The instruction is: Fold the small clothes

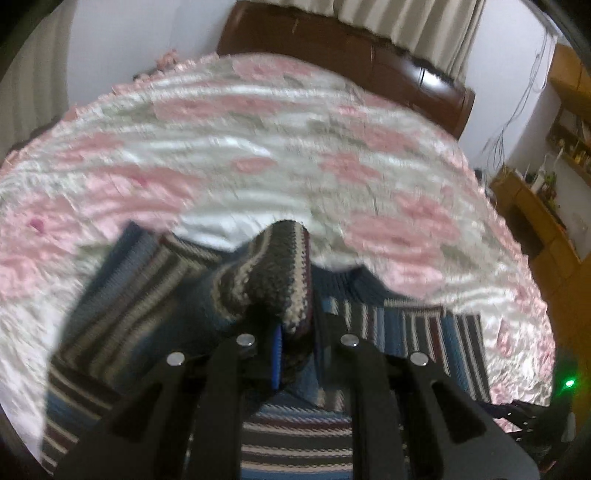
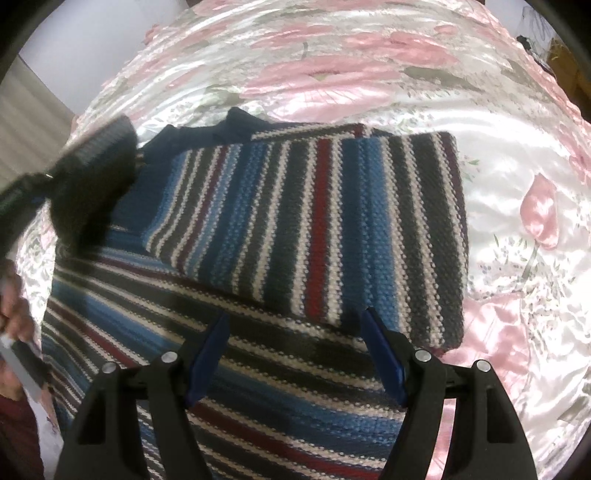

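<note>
A striped knit sweater [image 2: 295,236] lies on a bed covered by a shiny bedspread [image 2: 517,177] with pink flowers. In the right wrist view its bands of blue, dark grey, white and dark red run across the body, and one sleeve [image 2: 354,221] lies folded flat over the chest, its stripes crossing those of the body beneath. The right gripper [image 2: 295,354] hangs just above the sweater's body with its blue-padded fingers [image 2: 207,354] spread wide and nothing between them. The left gripper [image 1: 295,350] pinches a bunched fold of the sweater [image 1: 273,280], likely the other sleeve, lifted off the bed so that the knit rises in a hump in front of the camera (this view is blurred, so the fabric's edge is hard to trace); one blue pad [image 1: 276,362] shows against the cloth. The same gripper appears at the left edge of the right wrist view as a dark blurred shape [image 2: 92,184] carrying knit above the sweater's shoulder. Beyond the bed stand a dark wooden headboard [image 1: 351,55], pale curtains [image 1: 406,22] and a wooden shelf unit [image 1: 554,177] at the right wall.
</note>
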